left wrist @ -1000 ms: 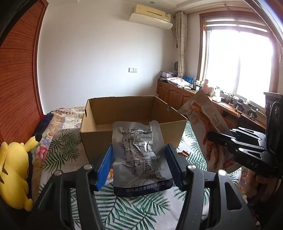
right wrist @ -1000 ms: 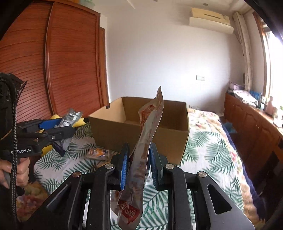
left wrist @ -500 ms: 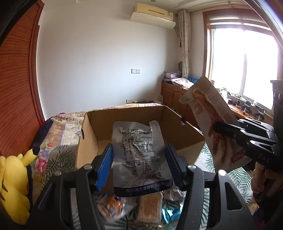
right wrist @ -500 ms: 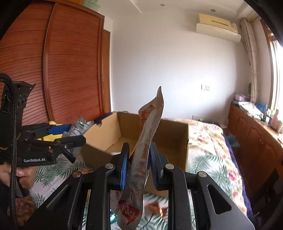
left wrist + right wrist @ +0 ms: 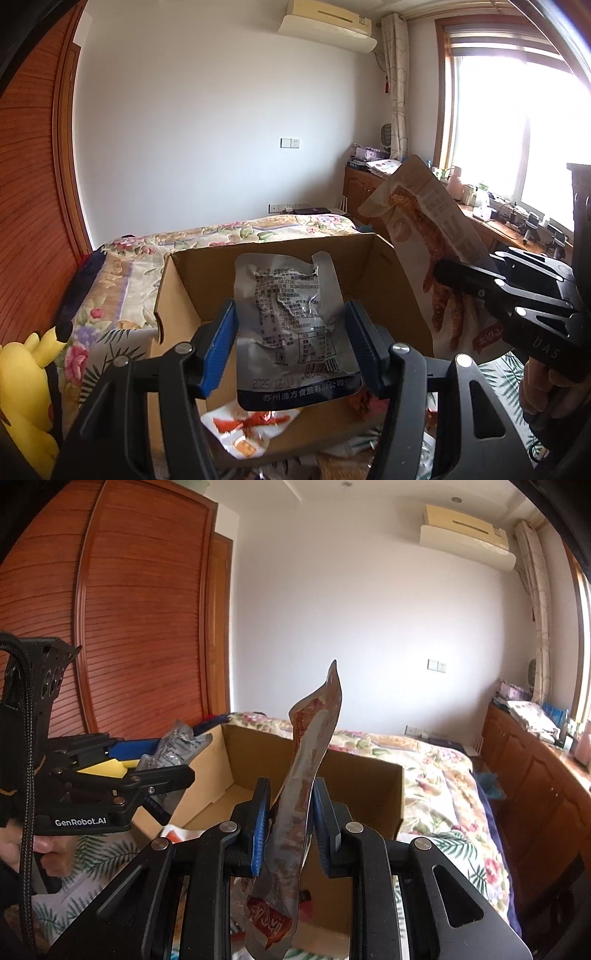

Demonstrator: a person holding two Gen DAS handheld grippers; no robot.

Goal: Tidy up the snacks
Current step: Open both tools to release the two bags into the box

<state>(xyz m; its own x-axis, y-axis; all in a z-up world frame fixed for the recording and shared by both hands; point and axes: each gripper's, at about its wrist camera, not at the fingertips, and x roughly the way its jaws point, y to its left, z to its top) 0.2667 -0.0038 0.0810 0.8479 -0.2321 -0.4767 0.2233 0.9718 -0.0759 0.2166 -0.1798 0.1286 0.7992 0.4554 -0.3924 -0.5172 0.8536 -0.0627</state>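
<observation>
The silver snack pouch [image 5: 291, 325] is held upright, its long axis running vertically with the torn, notched top edge uppermost and the dark blue printed band at the bottom. It is clamped between the blue pads of the left gripper [image 5: 291, 345], which are pressed against its two side edges, so that the flat printed face is turned toward the camera. The foil is crinkled and covered in small black text (a date line and a row of Chinese characters are seen along the lower band). It is carried over the open cardboard box [image 5: 184, 280], which stands on the leaf-patterned bed cover [image 5: 454, 845].

The orange-and-white snack bag [image 5: 306, 775] is likewise stood on end, its long axis near vertical and its pointed top corner leaning slightly to the right. It is pinched edge-on between the nearly closed fingers of the right gripper [image 5: 290, 823], the lower red-labelled end hanging below them. In the left wrist view its broad face is shown, printed with an orange fried snack. It is held above the box's near right side.

Another red-and-white packet [image 5: 247, 424] is seen lying in the box.
</observation>
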